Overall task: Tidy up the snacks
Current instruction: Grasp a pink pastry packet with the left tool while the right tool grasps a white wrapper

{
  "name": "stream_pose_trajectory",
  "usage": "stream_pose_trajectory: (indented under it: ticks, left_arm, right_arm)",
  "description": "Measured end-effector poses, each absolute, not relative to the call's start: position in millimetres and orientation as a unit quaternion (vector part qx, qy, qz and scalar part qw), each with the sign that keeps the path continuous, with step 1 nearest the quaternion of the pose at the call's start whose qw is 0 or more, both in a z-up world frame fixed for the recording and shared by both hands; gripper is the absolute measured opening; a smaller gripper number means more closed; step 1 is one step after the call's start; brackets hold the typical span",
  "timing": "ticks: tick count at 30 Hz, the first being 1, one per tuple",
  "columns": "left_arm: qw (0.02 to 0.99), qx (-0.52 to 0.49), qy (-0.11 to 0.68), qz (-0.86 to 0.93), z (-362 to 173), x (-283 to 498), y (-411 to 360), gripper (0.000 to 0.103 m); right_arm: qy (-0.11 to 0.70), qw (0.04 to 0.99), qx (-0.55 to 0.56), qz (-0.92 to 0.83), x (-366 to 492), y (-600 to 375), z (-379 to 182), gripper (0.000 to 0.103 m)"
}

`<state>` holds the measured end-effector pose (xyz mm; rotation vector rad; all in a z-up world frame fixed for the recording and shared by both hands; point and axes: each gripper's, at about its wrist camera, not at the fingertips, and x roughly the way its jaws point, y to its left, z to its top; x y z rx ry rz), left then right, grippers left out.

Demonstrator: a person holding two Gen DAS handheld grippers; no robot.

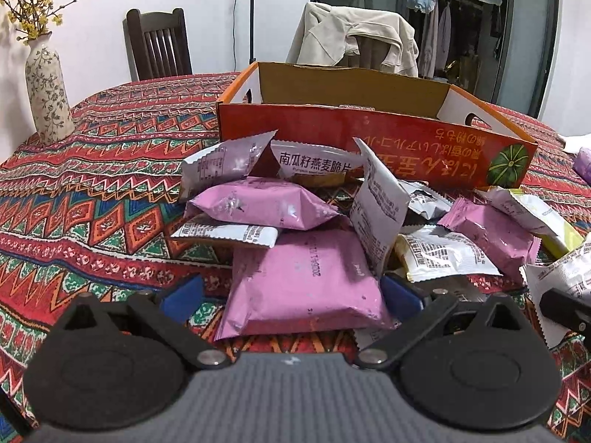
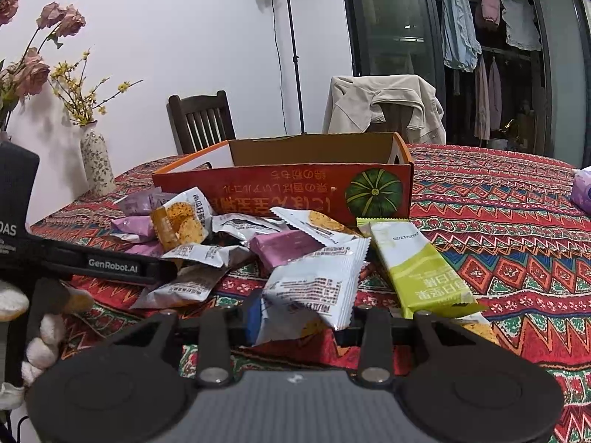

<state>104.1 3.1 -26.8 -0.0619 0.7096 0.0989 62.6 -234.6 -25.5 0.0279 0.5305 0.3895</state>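
Observation:
A heap of snack packets lies on the patterned tablecloth in front of an orange pumpkin-print box (image 1: 369, 136) (image 2: 288, 192). My left gripper (image 1: 291, 289) is open, its blue pads on either side of a large pink packet (image 1: 303, 277) at the near edge of the heap; a gap shows at the left pad. My right gripper (image 2: 299, 319) is shut on a white snack packet (image 2: 314, 288) with black print. That packet (image 1: 565, 277) also shows at the right edge of the left wrist view. A yellow-green packet (image 2: 421, 269) lies just to its right.
A flowered vase (image 1: 48, 92) (image 2: 96, 162) stands at the table's left. Behind the table are a dark wooden chair (image 1: 159, 44) and a chair draped with a beige jacket (image 1: 354, 37). A purple tissue pack (image 2: 581, 188) lies far right. A gloved hand (image 2: 40, 332) shows at lower left.

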Motion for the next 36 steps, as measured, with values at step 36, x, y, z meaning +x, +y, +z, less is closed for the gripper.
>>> stream_pose_trajectory:
  ticks: [36]
  left_arm:
    - [0.982, -0.034, 0.186, 0.017, 54.4, 47.2, 5.3, 0.073]
  right_arm:
    - [0.191, 0.963, 0.027, 0.187, 63.6, -238.7, 23.0, 0.036]
